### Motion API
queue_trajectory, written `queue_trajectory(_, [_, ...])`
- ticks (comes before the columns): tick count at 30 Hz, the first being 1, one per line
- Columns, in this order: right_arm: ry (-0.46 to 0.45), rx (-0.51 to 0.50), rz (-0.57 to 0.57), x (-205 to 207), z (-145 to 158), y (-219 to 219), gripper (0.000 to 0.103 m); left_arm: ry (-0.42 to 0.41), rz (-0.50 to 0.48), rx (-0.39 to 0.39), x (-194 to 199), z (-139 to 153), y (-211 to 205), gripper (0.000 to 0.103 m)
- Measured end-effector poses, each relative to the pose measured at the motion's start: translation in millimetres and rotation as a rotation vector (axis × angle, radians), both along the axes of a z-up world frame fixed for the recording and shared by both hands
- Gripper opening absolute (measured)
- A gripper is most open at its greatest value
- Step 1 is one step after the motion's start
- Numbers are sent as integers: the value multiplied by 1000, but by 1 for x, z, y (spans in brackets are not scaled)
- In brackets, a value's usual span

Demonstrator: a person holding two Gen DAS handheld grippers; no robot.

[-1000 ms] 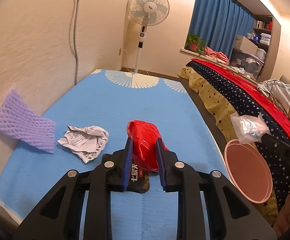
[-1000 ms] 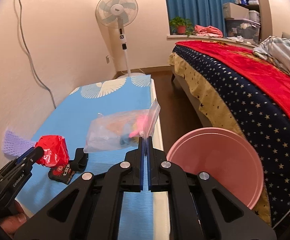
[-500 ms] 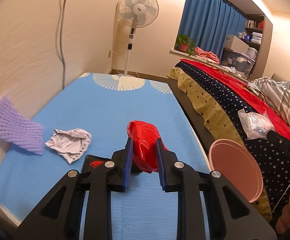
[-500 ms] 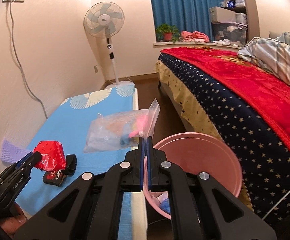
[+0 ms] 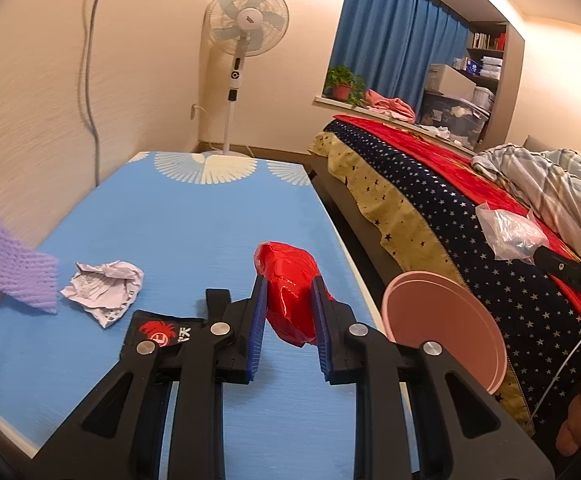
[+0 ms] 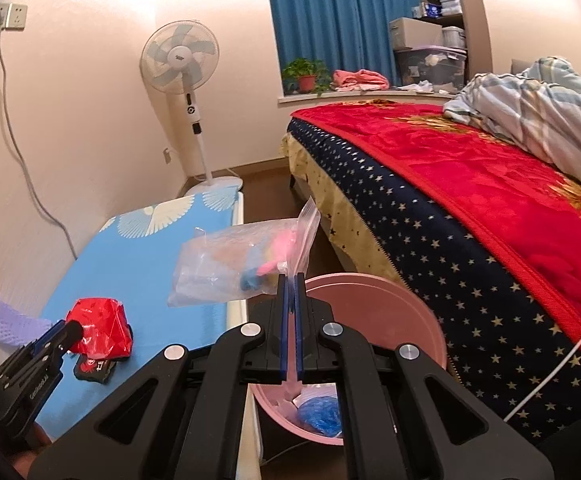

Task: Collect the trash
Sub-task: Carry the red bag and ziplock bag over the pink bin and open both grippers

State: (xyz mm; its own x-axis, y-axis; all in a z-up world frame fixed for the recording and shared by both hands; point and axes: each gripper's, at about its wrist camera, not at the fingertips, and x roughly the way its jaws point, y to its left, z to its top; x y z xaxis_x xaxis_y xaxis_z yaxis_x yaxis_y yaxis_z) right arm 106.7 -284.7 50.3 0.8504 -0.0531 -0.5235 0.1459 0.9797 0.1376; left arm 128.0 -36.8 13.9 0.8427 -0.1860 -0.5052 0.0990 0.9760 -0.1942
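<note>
The left gripper (image 5: pixel 289 322) pinches a crumpled red wrapper (image 5: pixel 290 285) between its jaws, above the blue mat (image 5: pixel 194 224). The right gripper (image 6: pixel 289 320) holds its jaws pressed together on a clear zip bag (image 6: pixel 226 270) projecting ahead of them; the bag's contents are indistinct. Beneath those jaws the pink bin (image 6: pixel 422 320) is partly hidden. Left of the left jaws lie crumpled paper (image 5: pixel 104 292) and a purple foam net (image 5: pixel 8 268), cut off at the frame edge.

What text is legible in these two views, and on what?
"DAS": side of the right gripper, cut off by the frame edge.
"Gen…": side of the left gripper, rest too blurred.
Black wrapper: red logo and white characters, unreadable.
Crumpled paper: print too small.
Fan badge: blurred.
</note>
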Motion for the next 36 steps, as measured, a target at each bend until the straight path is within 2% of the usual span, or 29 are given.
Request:
queue_trajectory(17, [-20,20,-81,-5,-1,-24,3,-3,-71,38,-1,-1,-37,22])
queue_trajectory(36, [33,-9,-201,13,-23,-50,3,10,-174,65,14,-12,-94,21])
